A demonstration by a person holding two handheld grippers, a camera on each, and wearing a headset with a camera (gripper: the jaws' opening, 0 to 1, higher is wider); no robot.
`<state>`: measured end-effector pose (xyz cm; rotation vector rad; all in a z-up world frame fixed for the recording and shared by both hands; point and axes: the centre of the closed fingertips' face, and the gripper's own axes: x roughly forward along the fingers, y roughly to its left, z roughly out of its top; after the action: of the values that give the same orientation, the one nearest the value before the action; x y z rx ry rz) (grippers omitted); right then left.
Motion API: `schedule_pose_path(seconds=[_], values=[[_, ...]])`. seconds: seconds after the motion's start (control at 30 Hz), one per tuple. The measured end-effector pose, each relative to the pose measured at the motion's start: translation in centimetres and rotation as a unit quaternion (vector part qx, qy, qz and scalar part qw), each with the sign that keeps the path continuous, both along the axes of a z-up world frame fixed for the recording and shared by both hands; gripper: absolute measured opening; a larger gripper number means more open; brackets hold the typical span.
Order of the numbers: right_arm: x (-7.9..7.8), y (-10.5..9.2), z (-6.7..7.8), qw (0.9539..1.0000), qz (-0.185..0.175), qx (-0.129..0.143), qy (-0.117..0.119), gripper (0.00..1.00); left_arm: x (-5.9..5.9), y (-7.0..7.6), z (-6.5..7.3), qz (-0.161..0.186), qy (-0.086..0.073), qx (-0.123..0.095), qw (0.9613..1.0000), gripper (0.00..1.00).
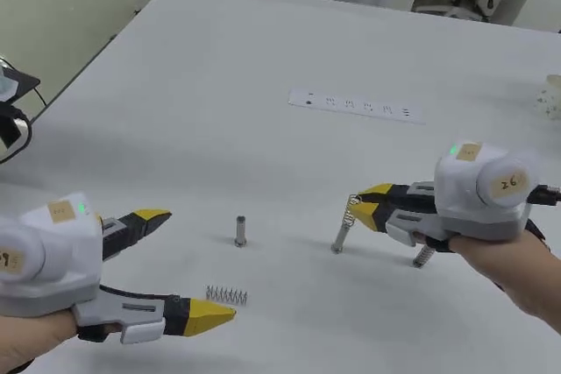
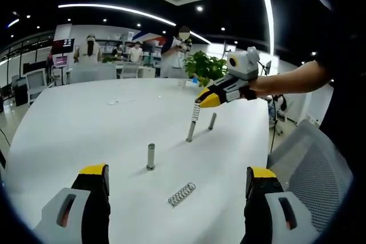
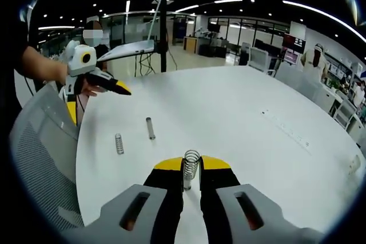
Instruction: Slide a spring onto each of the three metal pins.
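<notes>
Clamping a coiled spring [image 3: 191, 163] atop leaning pin [image 1: 340, 238] is right tool [image 1: 366, 201]; left tool [image 1: 191, 263] gapes.

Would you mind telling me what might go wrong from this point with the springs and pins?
The right gripper is shut on a spring atop a pin that leans; pushing down may topple it. A second pin stands close beneath that gripper and might get knocked. The loose spring lies flat by the open left gripper and may roll.
</notes>
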<state>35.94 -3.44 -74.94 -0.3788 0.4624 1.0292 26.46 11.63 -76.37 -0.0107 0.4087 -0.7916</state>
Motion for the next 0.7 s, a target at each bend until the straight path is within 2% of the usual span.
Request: schedule_pose_path(seconds=[0.07, 0.7], values=[[0.09, -0.16, -0.20, 1.0000, -0.003, 0.005, 0.008, 0.07, -0.01, 0.04, 0.01, 0.000, 0.000, 0.000, 1.0000, 0.97], [0.04, 0.01, -0.71, 0.9998, -0.005, 0.009, 0.017, 0.07, -0.17, 0.02, -0.21, -0.003, 0.005, -0.002, 1.0000, 0.95]])
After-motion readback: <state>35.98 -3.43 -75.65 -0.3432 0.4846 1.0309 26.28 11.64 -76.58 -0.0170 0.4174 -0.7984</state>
